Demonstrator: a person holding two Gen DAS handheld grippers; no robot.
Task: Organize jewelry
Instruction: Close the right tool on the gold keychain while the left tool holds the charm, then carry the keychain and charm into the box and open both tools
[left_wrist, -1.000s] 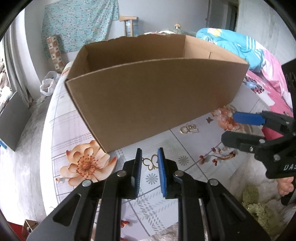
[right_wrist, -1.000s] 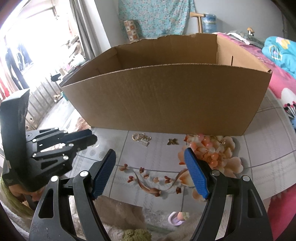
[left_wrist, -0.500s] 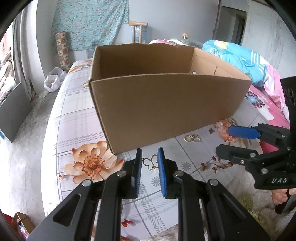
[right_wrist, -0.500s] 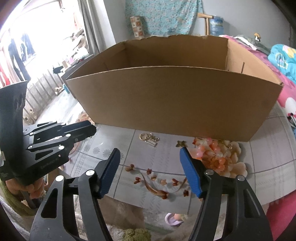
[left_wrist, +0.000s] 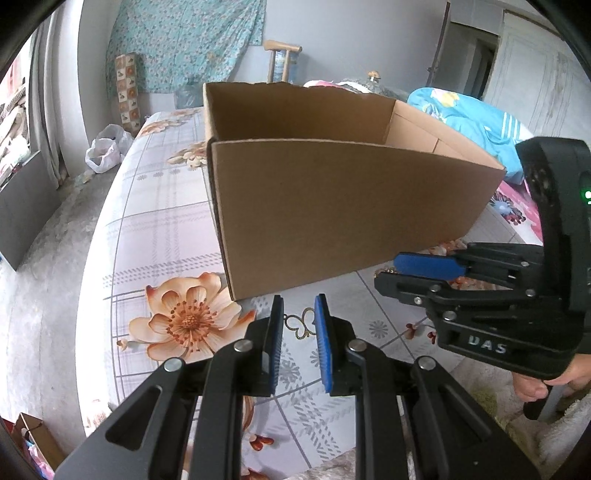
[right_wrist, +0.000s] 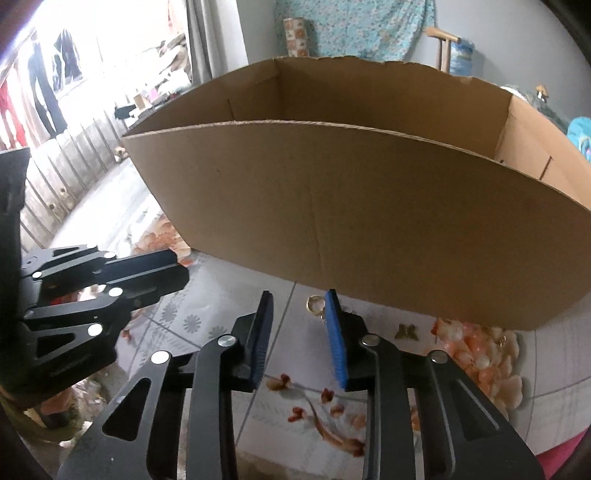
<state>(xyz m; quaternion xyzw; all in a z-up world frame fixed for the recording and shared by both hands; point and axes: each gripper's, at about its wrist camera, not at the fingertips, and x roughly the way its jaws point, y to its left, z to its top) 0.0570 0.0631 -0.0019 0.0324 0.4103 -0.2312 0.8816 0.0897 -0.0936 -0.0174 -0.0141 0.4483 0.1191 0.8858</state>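
Gold butterfly jewelry (left_wrist: 303, 325) on sheet beyond left gripper (left_wrist: 299, 314)

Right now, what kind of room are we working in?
Most likely a bedroom at home. The cardboard box stands on a flower-print bedsheet, a bundled blue blanket lies behind it, and a patterned cloth hangs on the wall.

Far wall ahead of me: teal floral cloth (left_wrist: 184, 40), wooden chair (left_wrist: 282, 61) beside it. White plastic bag (left_wrist: 105, 149) on floor, far left. Blue blanket (left_wrist: 469, 120) far right
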